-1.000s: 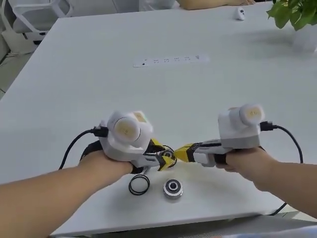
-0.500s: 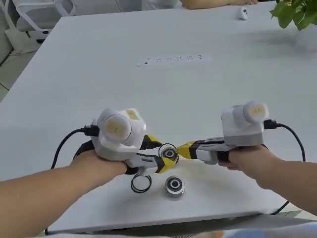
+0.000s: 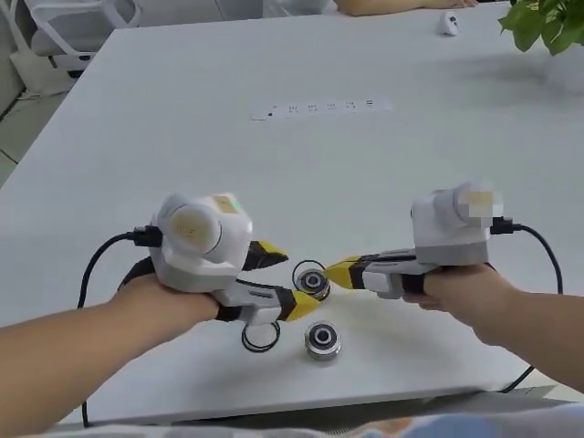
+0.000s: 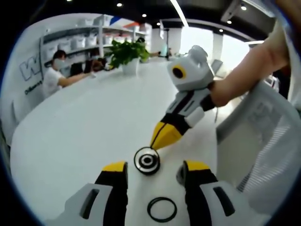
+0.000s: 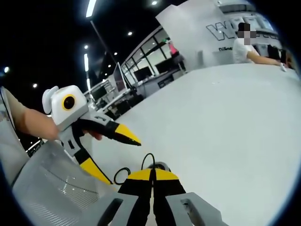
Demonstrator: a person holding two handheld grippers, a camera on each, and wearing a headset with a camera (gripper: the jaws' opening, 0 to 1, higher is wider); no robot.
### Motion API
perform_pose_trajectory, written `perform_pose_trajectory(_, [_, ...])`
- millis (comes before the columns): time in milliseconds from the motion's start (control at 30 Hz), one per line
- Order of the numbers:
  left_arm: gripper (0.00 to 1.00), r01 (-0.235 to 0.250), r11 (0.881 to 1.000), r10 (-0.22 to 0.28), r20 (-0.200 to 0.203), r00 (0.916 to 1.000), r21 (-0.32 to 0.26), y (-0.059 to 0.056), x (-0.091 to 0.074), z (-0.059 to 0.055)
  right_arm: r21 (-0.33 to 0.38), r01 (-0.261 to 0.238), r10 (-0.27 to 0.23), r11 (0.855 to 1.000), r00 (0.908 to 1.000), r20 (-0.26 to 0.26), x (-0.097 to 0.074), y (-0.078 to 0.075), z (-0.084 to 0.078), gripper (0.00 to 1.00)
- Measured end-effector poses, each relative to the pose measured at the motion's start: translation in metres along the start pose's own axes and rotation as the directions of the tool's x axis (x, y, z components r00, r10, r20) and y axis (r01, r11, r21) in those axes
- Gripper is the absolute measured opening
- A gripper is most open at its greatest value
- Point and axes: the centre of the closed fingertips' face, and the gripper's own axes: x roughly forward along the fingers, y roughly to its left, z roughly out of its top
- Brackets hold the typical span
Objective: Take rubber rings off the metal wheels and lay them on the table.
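- The white desk (image 3: pixel 365 164) carries the whole work, and both tongs are low over its near edge.
- The left tongs (image 4: pixel 156 165) have their jaws wide apart. I judge that they are open so that they can close on the wheel and hold it firm.
- The right tongs (image 5: pixel 153 175) point toward the left tongs. Their jaws are pressed together on a rubber ring, probably to pull it away from the metal.
- One wheel (image 4: pixel 146 161) is between the left jaws and touches neither. It is just at the tip of the right tongs.
- A second wheel (image 3: pixel 322 338) lies flat on the desk, just below the tips of both tongs, with no ring visible around it.
- The rubber ring (image 5: pixel 148 154) rises as a thin loop from the right tips, partly off its wheel.
- A free ring (image 3: pixel 262 350) lies on the desk under the left tongs, so that part appears to be finished.
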Motion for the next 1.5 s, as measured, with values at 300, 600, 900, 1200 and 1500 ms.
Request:
perform_pose_trajectory(300, [0.53, 0.001, 1.000, 0.000, 0.034, 0.9994, -0.014, -0.001, -0.014, 0.004, 0.004, -0.026, 0.026, 1.000, 0.9996, 0.009, 0.001, 0.008, 0.005, 0.00])
perform_pose_trajectory(600, [0.59, 0.008, 1.000, -0.007, 0.065, 0.9979, -0.021, -0.007, -0.031, 0.007, 0.011, -0.051, 0.051, 0.999, 0.9985, 0.017, 0.001, 0.018, 0.008, 0.00])
perform_pose_trajectory(900, [0.62, 0.005, 1.000, -0.005, 0.062, 0.9980, -0.002, -0.007, -0.049, 0.000, 0.018, -0.075, 0.074, 0.997, 0.9971, 0.018, 0.002, 0.027, 0.011, 0.00])
perform_pose_trajectory(1200, [0.65, -0.005, 1.000, 0.005, 0.063, 0.9980, 0.014, -0.009, -0.063, -0.004, 0.015, -0.094, 0.093, 0.995, 0.9955, 0.013, 0.004, 0.035, 0.011, 0.00])
perform_pose_trajectory(1500, [0.67, -0.015, 1.000, 0.015, 0.070, 0.9974, -0.001, -0.012, -0.074, -0.009, 0.013, -0.108, 0.107, 0.994, 0.9942, 0.004, 0.004, 0.044, 0.010, 0.00])
